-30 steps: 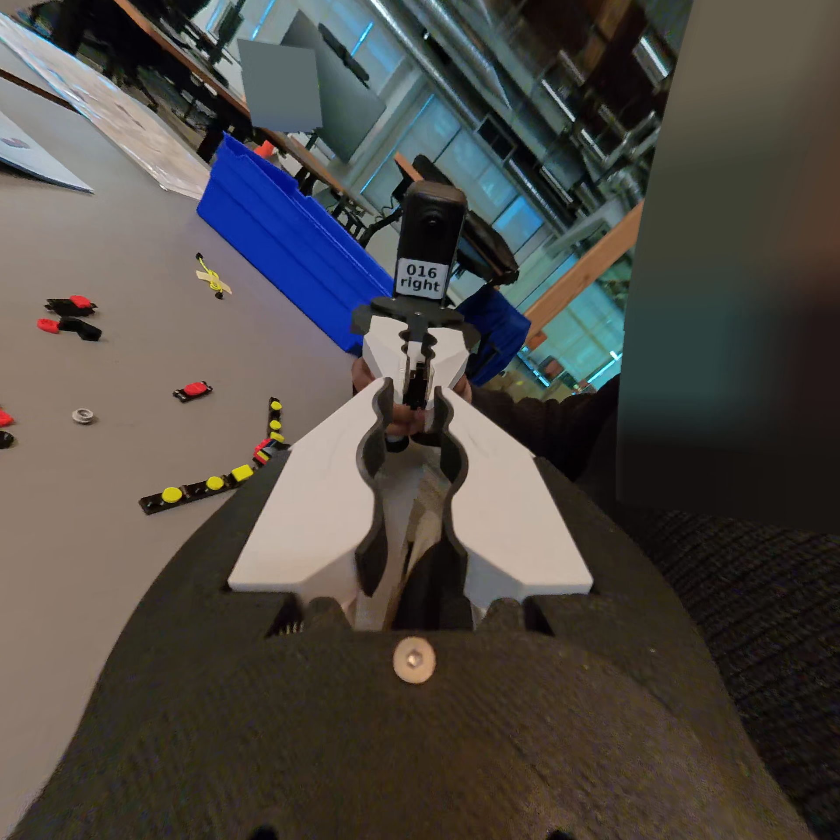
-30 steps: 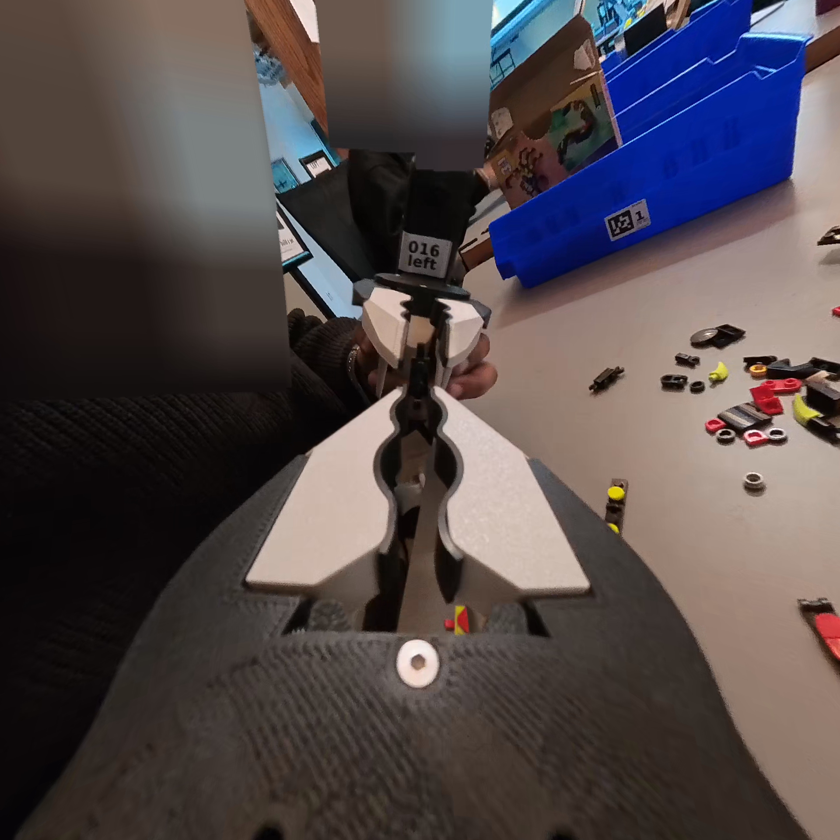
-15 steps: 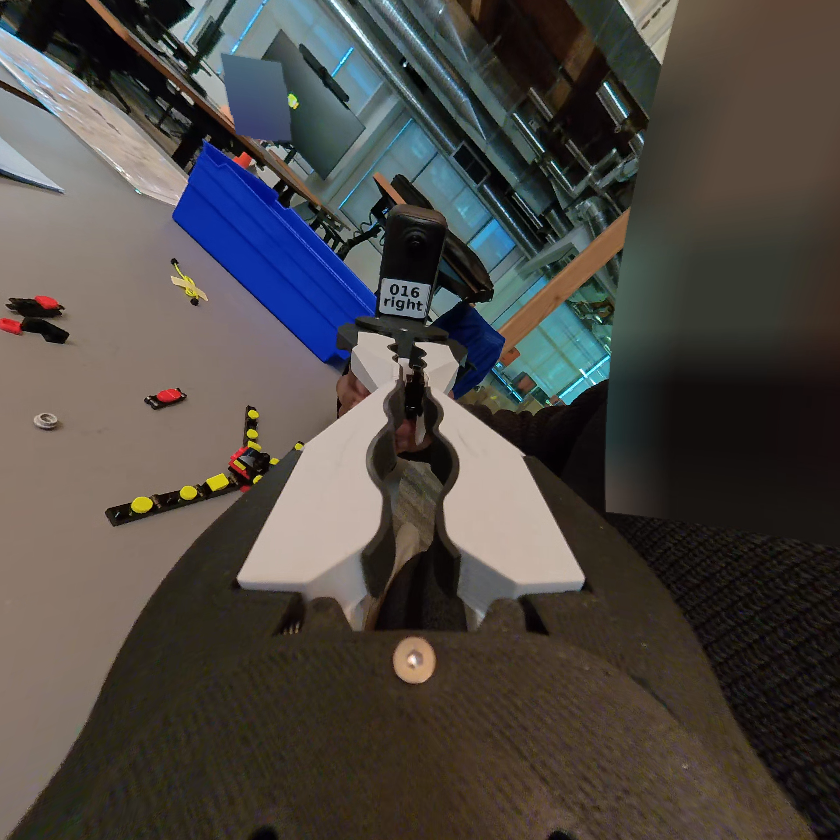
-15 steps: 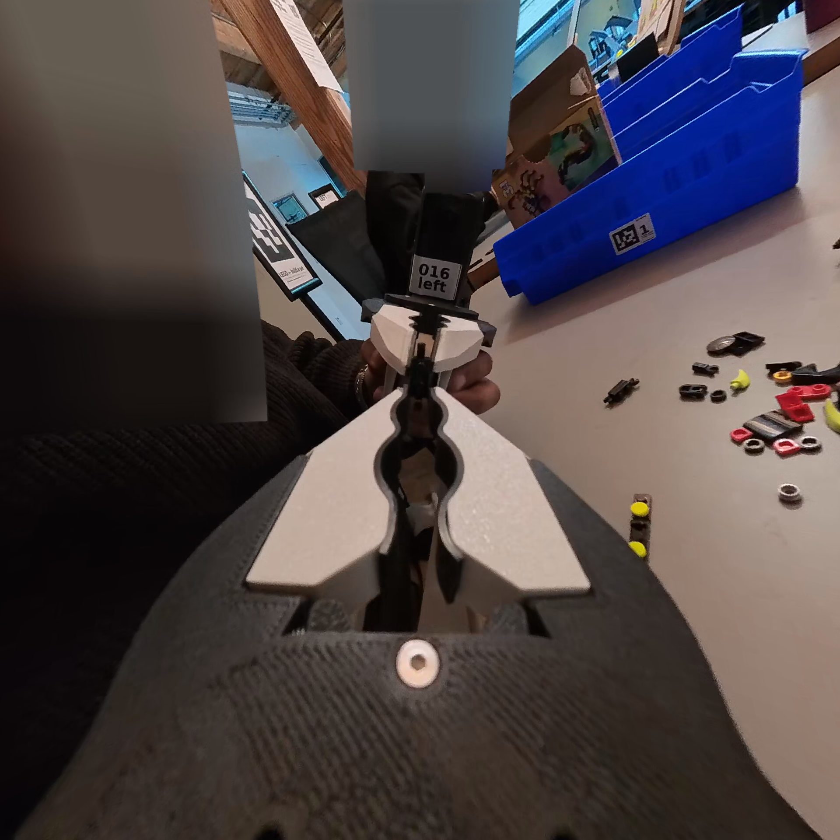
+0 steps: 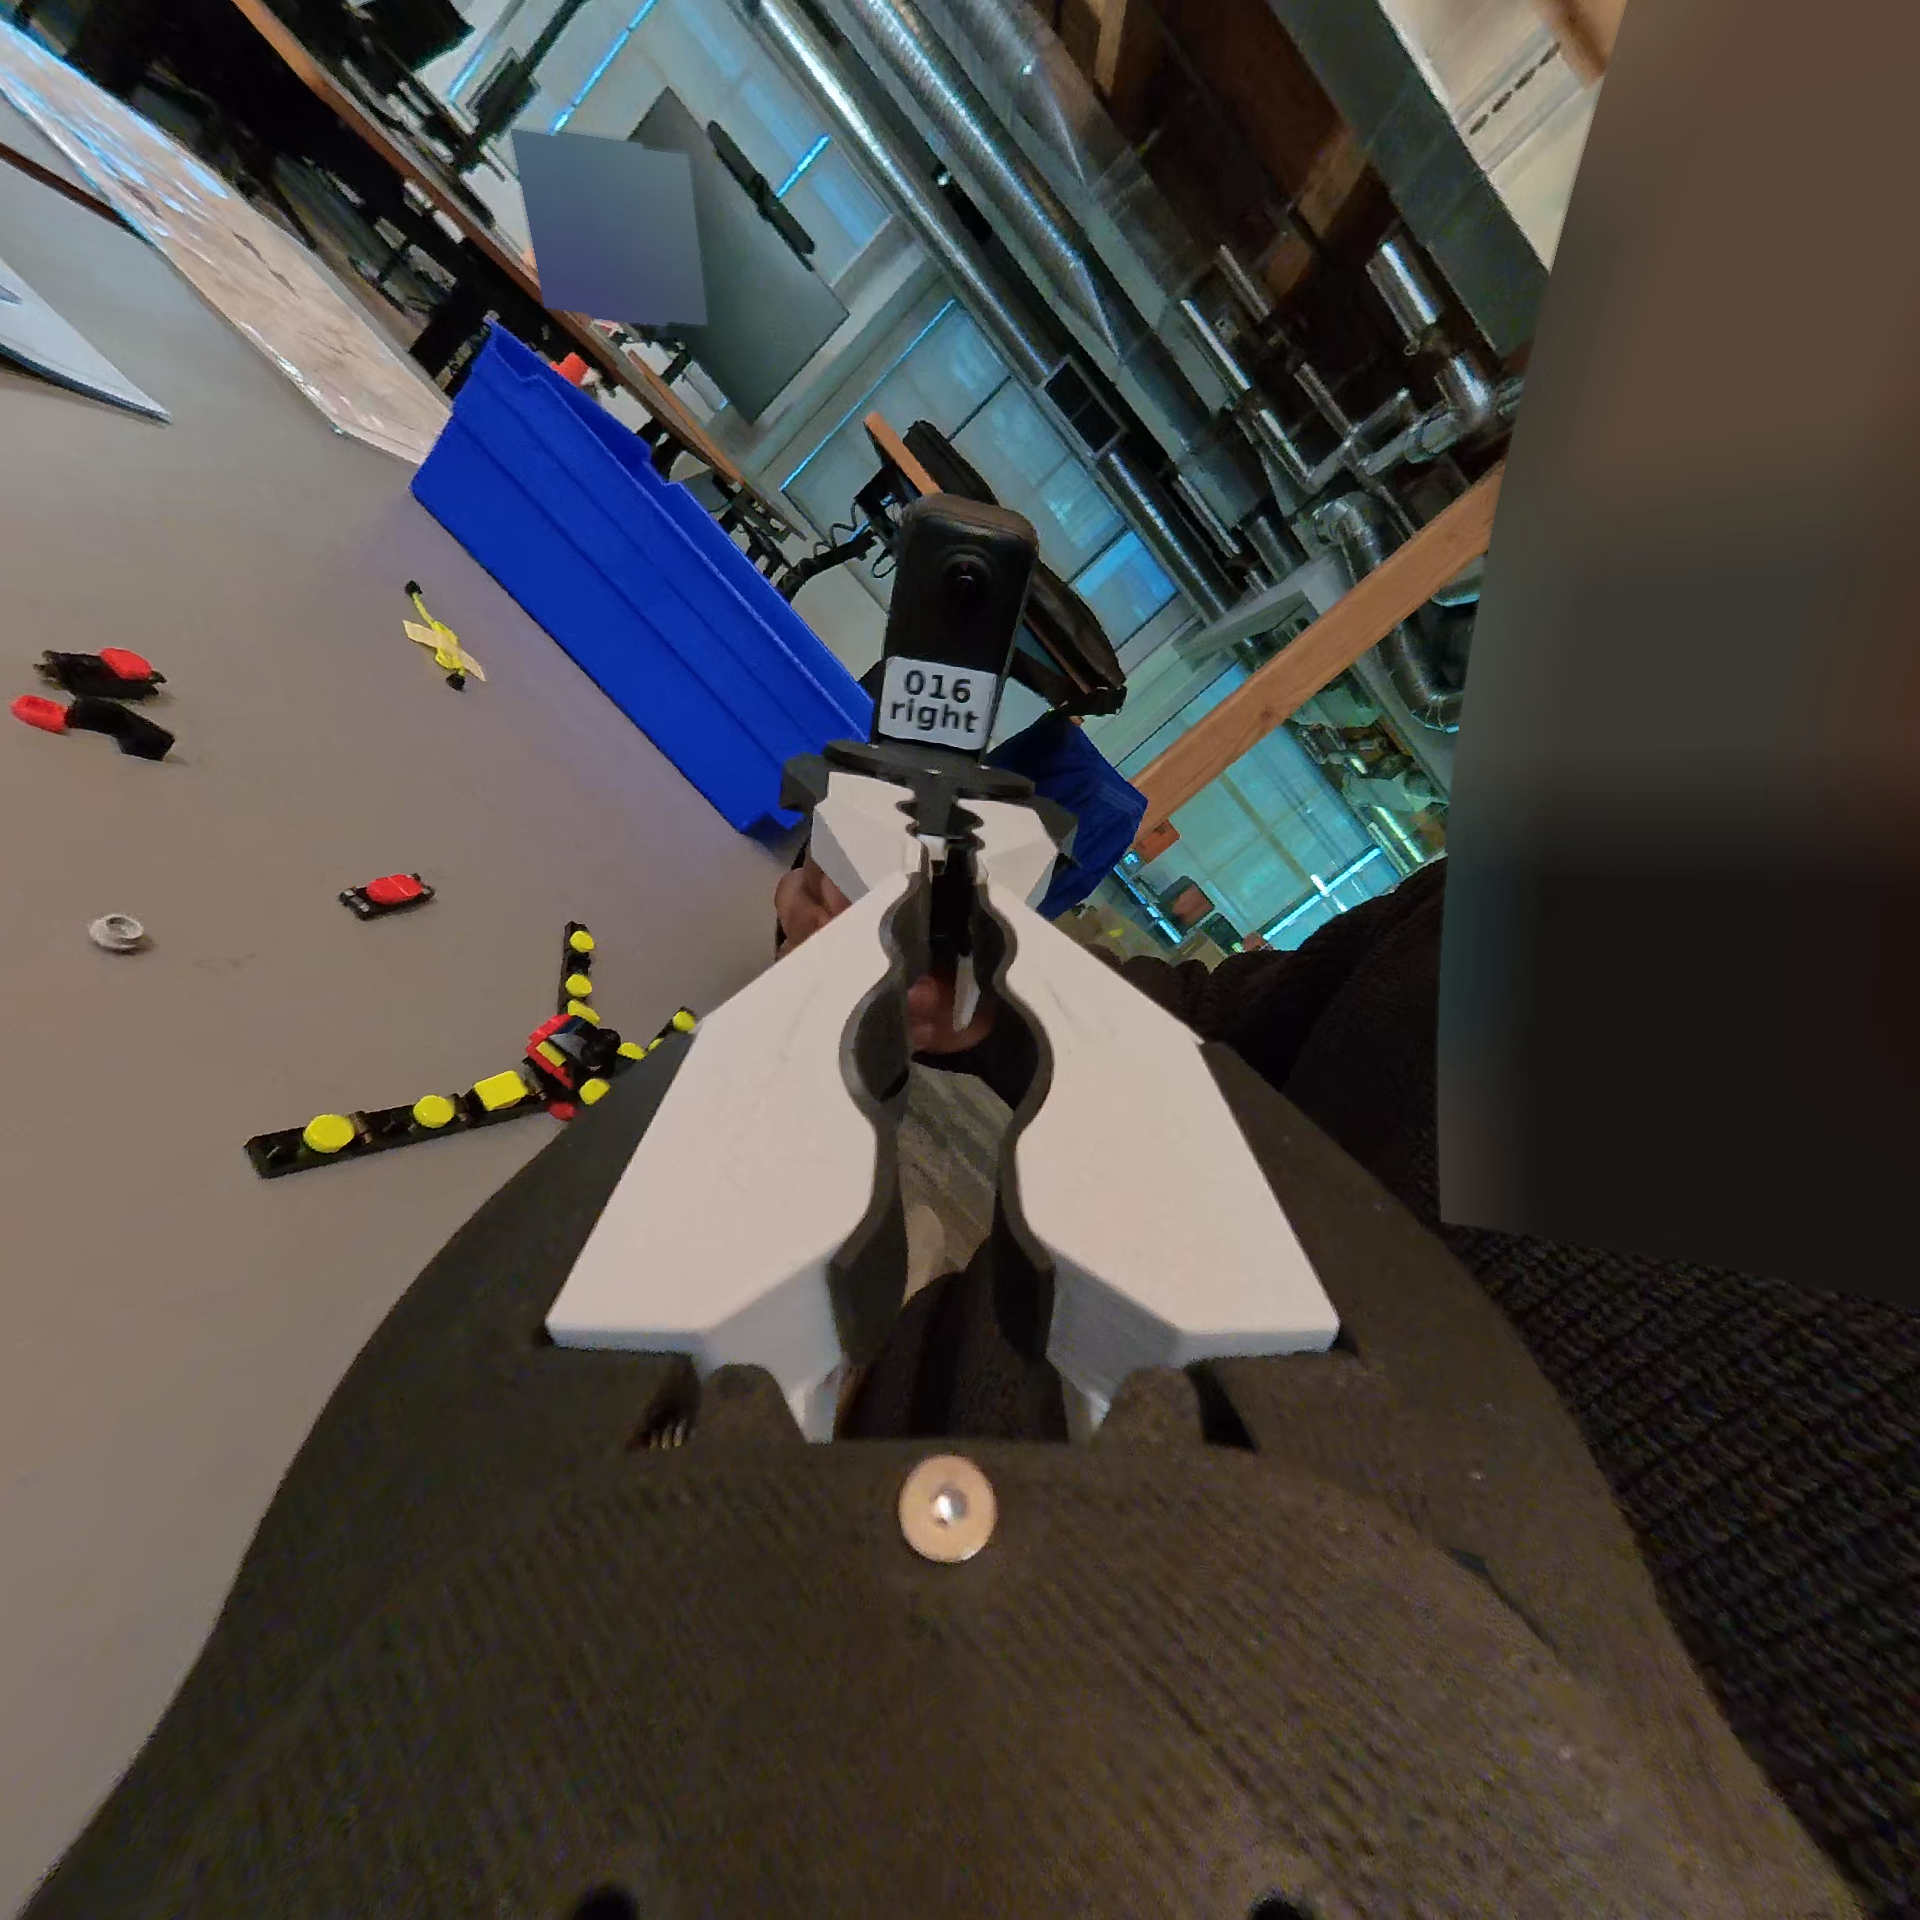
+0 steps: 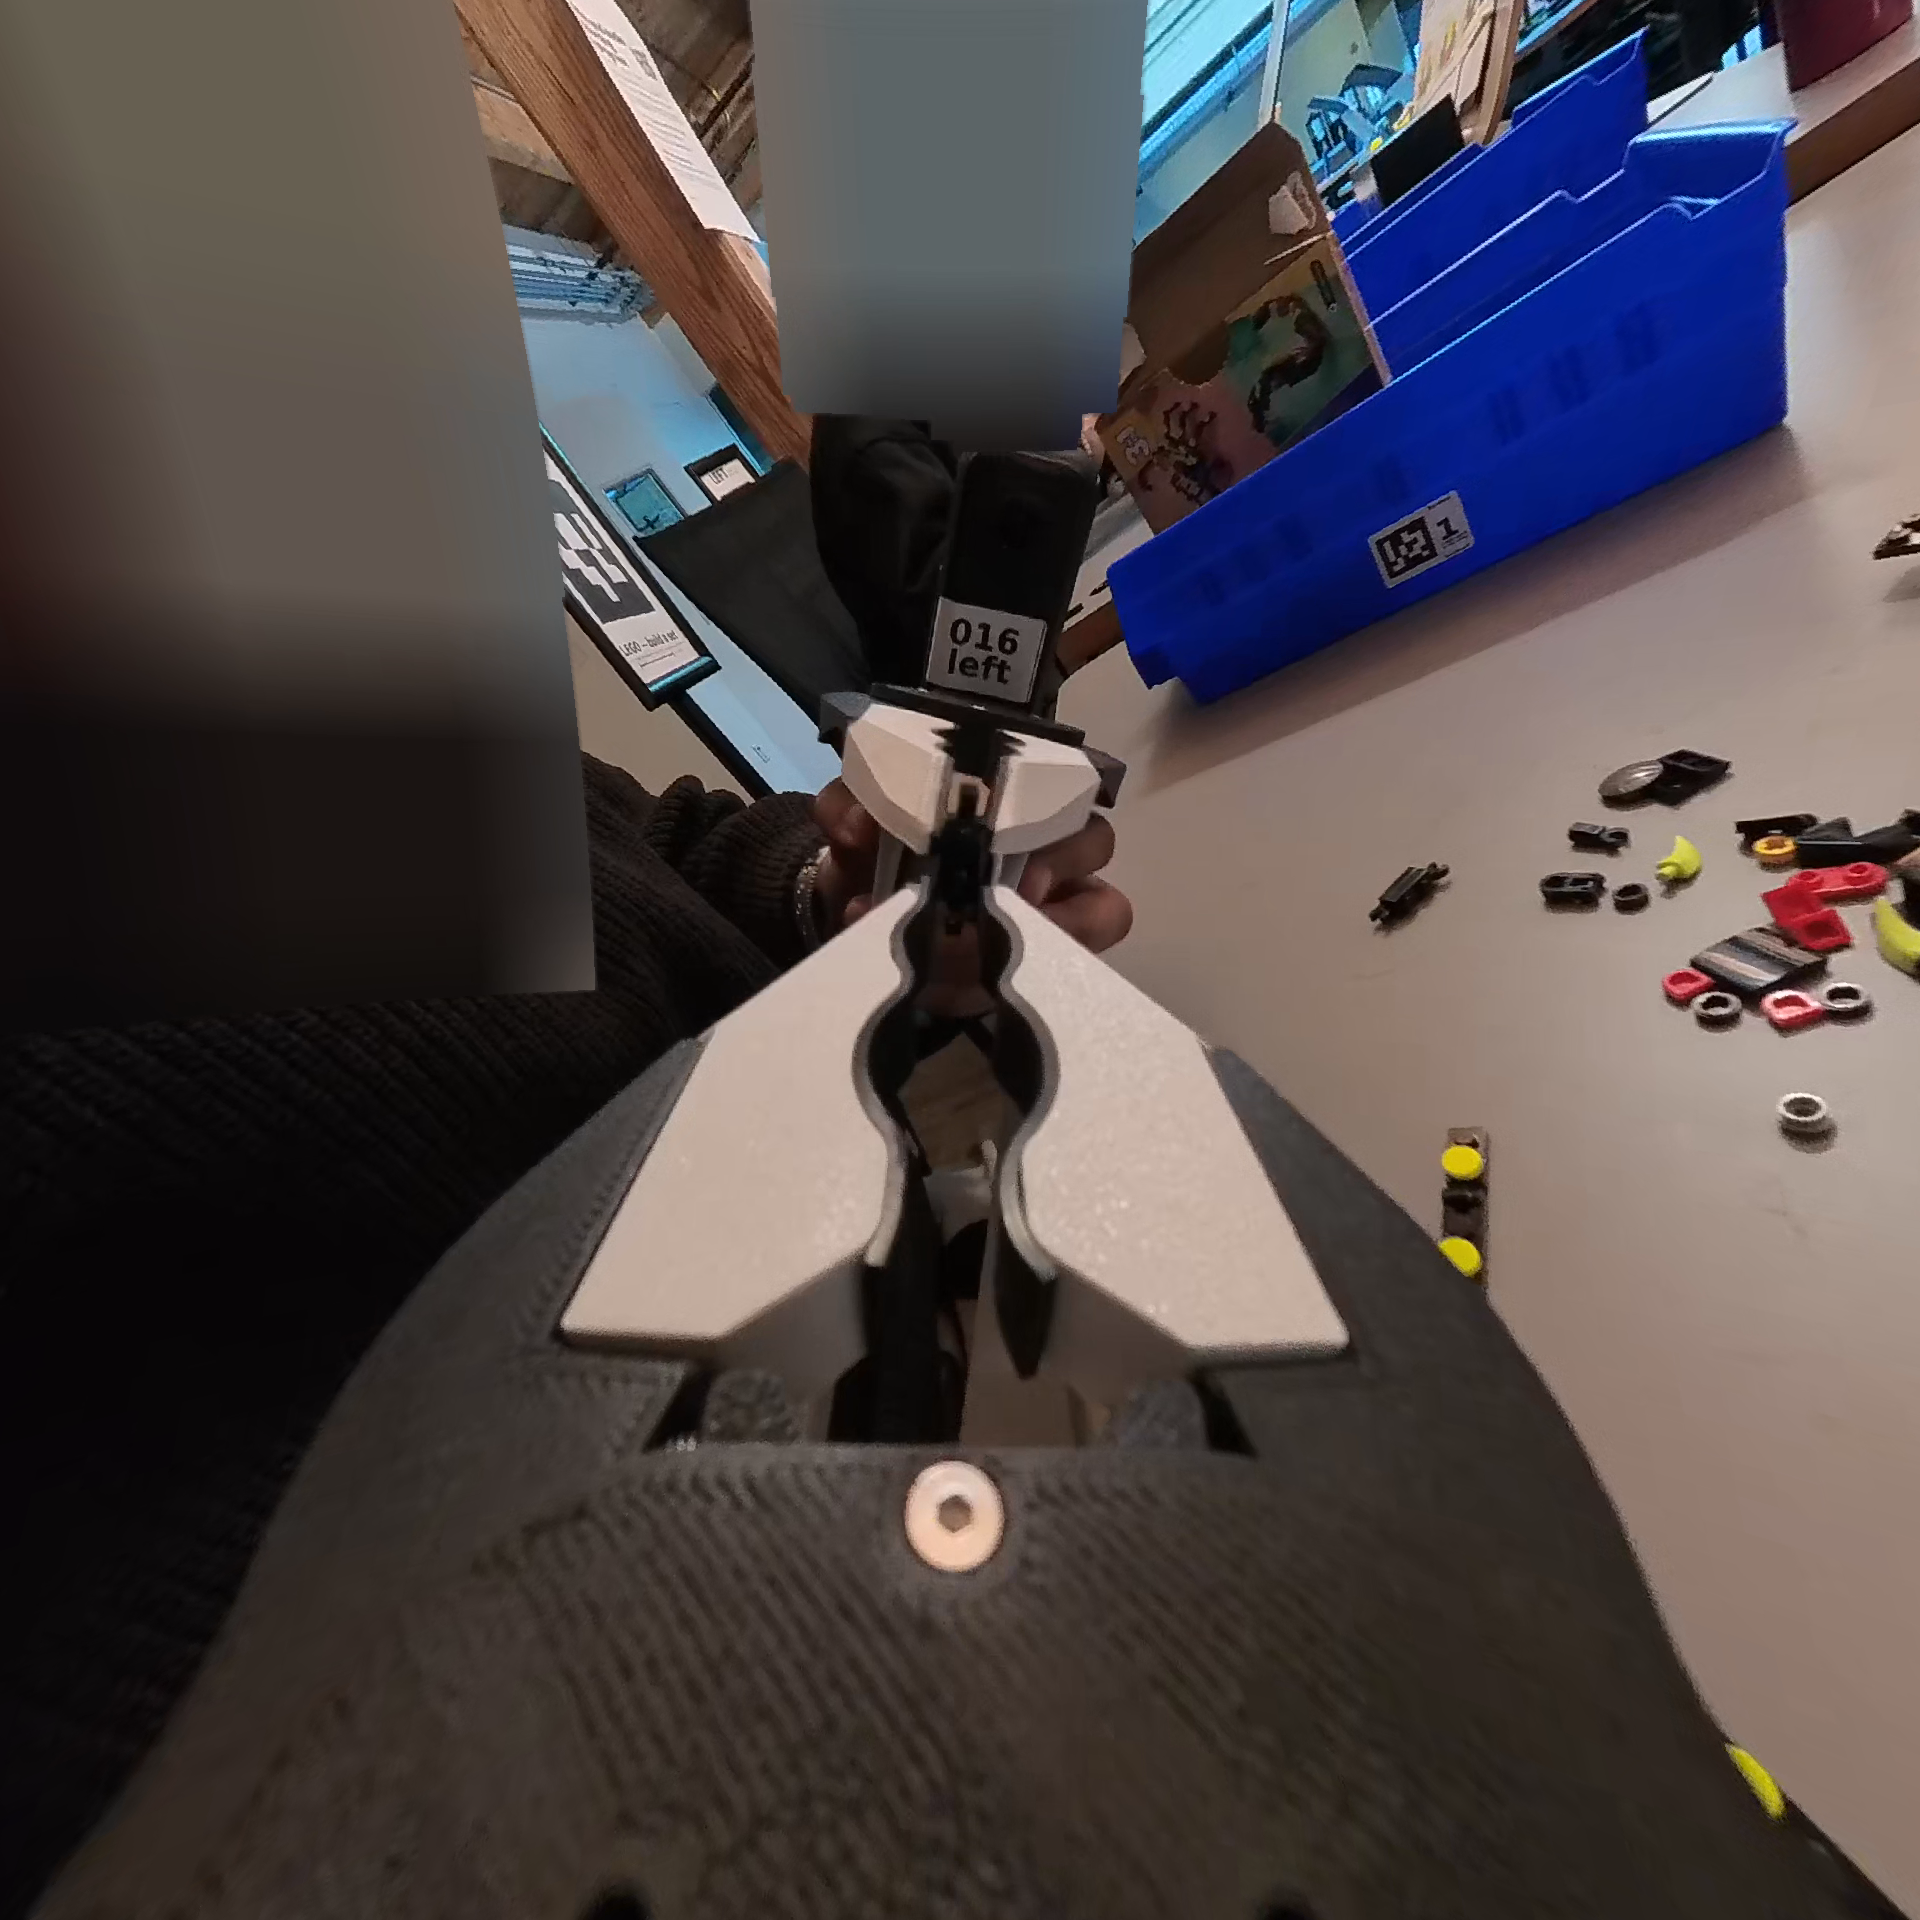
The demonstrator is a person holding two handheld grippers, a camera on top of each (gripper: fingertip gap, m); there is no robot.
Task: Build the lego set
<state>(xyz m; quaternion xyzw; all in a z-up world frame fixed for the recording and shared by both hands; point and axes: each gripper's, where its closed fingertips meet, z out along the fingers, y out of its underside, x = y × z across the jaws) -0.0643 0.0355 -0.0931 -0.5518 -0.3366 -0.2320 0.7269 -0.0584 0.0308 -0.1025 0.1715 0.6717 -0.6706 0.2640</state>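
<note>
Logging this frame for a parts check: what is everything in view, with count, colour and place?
table: one, grey, under all parts.
bins: at least two, blue, far table edge.
strip assembly: one, black with yellow studs, red piece at its joint, near left hand-held gripper.
loose pieces: many, black, red, yellow, grey, scattered right.
ring: one, grey, alone on table.
cardboard box: one, brown, printed, behind bins.
small black piece: one, pinched between both grippers' tips.
left hand-held gripper: white fingers, shut.
right hand-held gripper: white fingers, shut.
</note>
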